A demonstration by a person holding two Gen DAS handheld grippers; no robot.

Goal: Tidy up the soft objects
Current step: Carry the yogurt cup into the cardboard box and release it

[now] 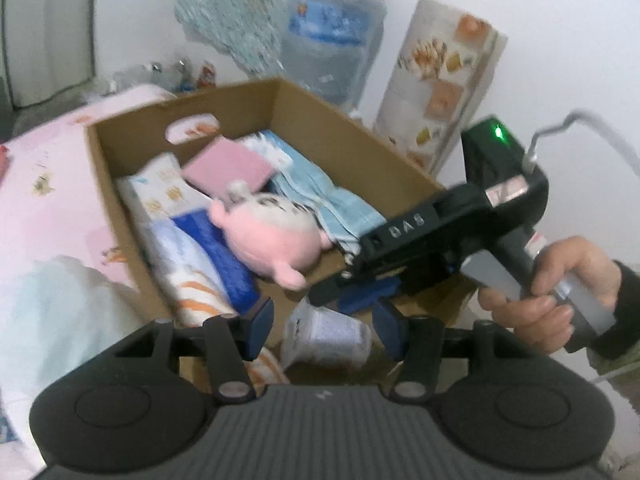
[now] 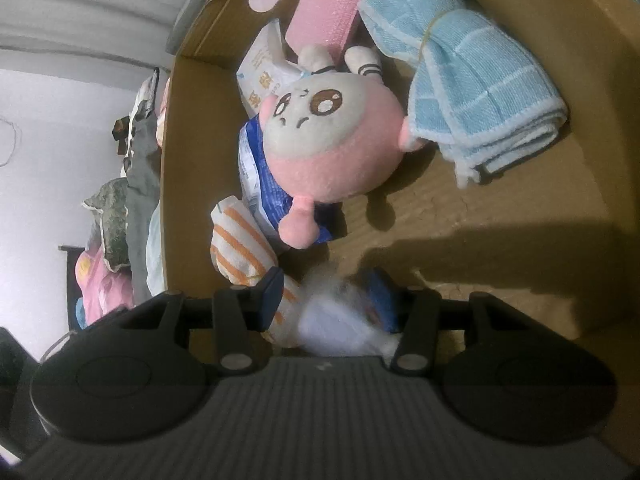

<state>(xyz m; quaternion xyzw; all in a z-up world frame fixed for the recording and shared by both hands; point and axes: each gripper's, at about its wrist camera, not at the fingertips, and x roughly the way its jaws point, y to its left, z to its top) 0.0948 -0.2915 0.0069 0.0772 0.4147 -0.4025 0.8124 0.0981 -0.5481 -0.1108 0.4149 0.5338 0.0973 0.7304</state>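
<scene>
A cardboard box (image 1: 340,128) on the bed holds a pink plush toy (image 1: 272,236), a folded light blue towel (image 1: 332,204), a pink bubble-wrap pouch (image 1: 228,168) and tissue packs (image 1: 168,192). My left gripper (image 1: 324,328) is open over the box's near end, above a small whitish pack (image 1: 328,336). My right gripper (image 2: 324,300) is inside the box with its jaws apart; the blurred whitish pack (image 2: 336,320) lies between its fingers. The plush (image 2: 332,140) and towel (image 2: 480,92) lie ahead of it. The right gripper's body (image 1: 440,232) shows in the left wrist view.
The box sits on a pink bedsheet (image 1: 48,200). A water jug (image 1: 328,40) and a printed carton (image 1: 440,80) stand behind the box by the white wall. An orange-striped pack (image 2: 244,244) lies at the box's left wall. Clothes (image 2: 120,216) are piled outside.
</scene>
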